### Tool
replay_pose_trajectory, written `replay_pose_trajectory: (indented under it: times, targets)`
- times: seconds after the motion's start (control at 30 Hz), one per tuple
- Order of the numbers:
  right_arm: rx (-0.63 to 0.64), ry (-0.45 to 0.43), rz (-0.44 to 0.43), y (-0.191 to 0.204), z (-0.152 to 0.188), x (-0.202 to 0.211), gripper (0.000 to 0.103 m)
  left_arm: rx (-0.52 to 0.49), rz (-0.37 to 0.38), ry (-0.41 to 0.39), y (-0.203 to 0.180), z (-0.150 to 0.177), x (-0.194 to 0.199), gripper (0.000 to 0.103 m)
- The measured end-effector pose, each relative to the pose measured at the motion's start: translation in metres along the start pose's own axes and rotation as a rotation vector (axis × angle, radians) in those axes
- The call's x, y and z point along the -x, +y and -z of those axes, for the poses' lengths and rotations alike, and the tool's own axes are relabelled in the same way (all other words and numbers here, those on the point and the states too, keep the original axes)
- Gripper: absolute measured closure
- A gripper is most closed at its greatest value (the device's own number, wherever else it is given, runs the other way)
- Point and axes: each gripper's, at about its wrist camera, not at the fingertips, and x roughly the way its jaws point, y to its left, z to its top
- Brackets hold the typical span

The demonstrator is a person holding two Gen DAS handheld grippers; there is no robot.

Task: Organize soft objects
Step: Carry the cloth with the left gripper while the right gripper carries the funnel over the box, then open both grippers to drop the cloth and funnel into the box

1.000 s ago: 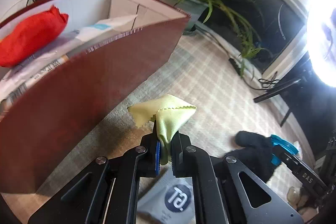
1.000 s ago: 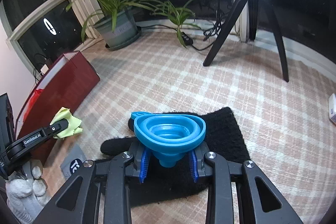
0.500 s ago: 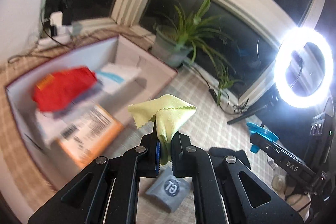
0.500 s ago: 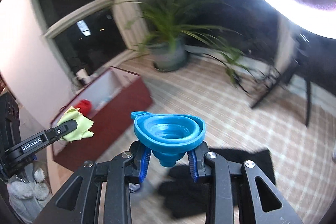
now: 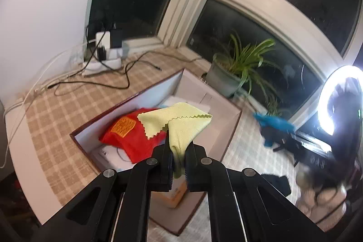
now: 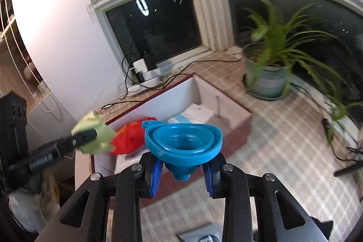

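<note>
A checked rug [image 5: 56, 106] covers the floor, and dark windows [image 6: 154, 24] stand behind it. On the rug sits a big open box [image 5: 233, 128] with dark red sides and white walls inside. A green plant in a grey pot [image 6: 265, 81] stands near the far end of the box. A bright ring light [image 5: 326, 103] shines at the right of the left wrist view. White chargers with black cords [image 5: 104, 53] lie by the wall, past the box. Inside the box rests a red soft bag [image 5: 127, 135] with an orange label [image 5: 123, 126]; the writing on the label is too small to read. White packets [image 6: 197, 112] lie in the box beside the bag. The left gripper [image 5: 178, 162] is closed tight on a yellow cloth [image 5: 177, 121] with zigzag edges. The cloth sticks up from between the gripper's fingers and is held in the air over the box, just in front of the red bag. The right gripper [image 6: 182, 170] is closed around a blue funnel [image 6: 183, 142], holding it by its narrow lower part with the wide mouth up. The funnel is in the air near the front side of the box. In the right wrist view the left gripper has white letters on its side, too blurry to read. A grey packet [image 6: 204, 237] lies on the rug below the right gripper.
</note>
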Motion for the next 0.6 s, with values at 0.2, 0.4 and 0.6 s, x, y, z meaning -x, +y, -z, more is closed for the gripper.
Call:
replay_pose_trajectory:
  times: [0.2,0.4,0.6]
  targets:
    - [0.043,0.083,0.003,0.017,-0.016,-0.046,0.075,-0.012,0.020,0.083,0.005,0.009,-0.014,0.097]
    - [0.048,0.164,-0.002,0.024,-0.025,-0.088,0.074,-0.013,0.050,0.139,0.003,0.015,-0.024,0.097]
    - [0.011,0.214,-0.003,0.020,-0.033,-0.120,0.073,-0.011,0.058,0.181,0.003,0.020,-0.032,0.097]
